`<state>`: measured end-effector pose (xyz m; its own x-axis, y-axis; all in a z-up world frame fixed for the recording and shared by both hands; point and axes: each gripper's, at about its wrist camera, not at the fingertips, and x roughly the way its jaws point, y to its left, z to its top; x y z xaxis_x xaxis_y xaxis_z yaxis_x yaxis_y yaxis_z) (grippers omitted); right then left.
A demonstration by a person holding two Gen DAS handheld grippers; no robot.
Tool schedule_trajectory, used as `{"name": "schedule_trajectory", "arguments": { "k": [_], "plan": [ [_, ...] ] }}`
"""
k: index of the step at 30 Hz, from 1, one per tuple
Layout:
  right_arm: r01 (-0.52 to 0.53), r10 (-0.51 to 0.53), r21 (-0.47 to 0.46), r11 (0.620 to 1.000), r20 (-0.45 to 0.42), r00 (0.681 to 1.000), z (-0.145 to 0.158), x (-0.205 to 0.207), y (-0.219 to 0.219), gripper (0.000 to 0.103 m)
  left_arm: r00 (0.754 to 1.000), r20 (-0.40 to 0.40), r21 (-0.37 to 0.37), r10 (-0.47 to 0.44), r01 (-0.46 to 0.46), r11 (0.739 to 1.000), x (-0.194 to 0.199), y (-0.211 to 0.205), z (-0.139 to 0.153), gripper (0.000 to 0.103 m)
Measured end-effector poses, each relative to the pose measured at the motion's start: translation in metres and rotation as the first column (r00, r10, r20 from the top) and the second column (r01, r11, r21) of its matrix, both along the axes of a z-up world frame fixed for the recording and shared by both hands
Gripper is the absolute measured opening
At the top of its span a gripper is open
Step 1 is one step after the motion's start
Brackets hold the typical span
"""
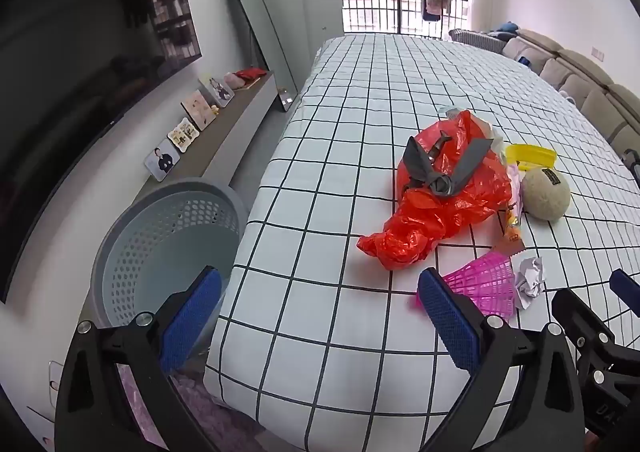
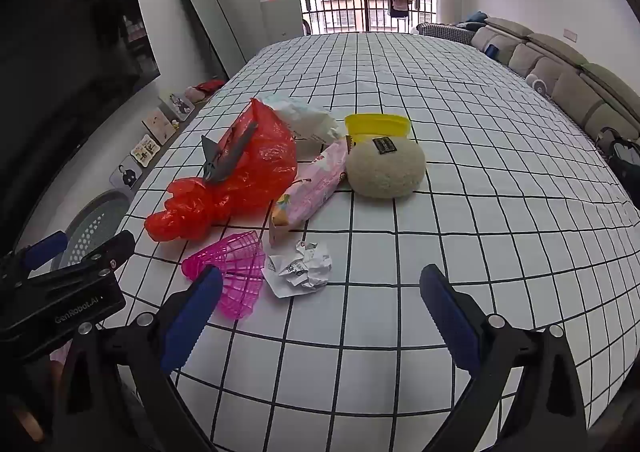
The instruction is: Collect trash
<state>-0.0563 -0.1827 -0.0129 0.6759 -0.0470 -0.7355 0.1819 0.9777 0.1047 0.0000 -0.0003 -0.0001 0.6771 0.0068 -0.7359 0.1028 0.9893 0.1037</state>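
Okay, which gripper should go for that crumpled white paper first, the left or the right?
Probably the right. The crumpled paper lies just ahead of the open right gripper, nearly between its fingers. From the left gripper it sits off to the side, beyond the pink mesh piece.

Crumpled paper (image 2: 302, 268) beside red bag (image 2: 240, 176).

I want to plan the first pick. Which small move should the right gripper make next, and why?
Probably lower the right gripper, open and empty, onto the crumpled paper: it lies nearest, just ahead of the fingers, apart from the red bag.
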Motion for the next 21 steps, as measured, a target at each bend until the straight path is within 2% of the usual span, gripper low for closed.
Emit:
{"name": "schedule_trajectory", "arguments": {
  "k": [21],
  "plan": [
    [-0.008, 0.008, -0.005, 1.000, 0.005, 1.000, 0.004, -0.003, 0.003, 0.095, 1.000, 0.020, -0.015, 0.017, -0.017, 1.000, -0.004, 0.006, 0.005, 0.097]
  ]
}}
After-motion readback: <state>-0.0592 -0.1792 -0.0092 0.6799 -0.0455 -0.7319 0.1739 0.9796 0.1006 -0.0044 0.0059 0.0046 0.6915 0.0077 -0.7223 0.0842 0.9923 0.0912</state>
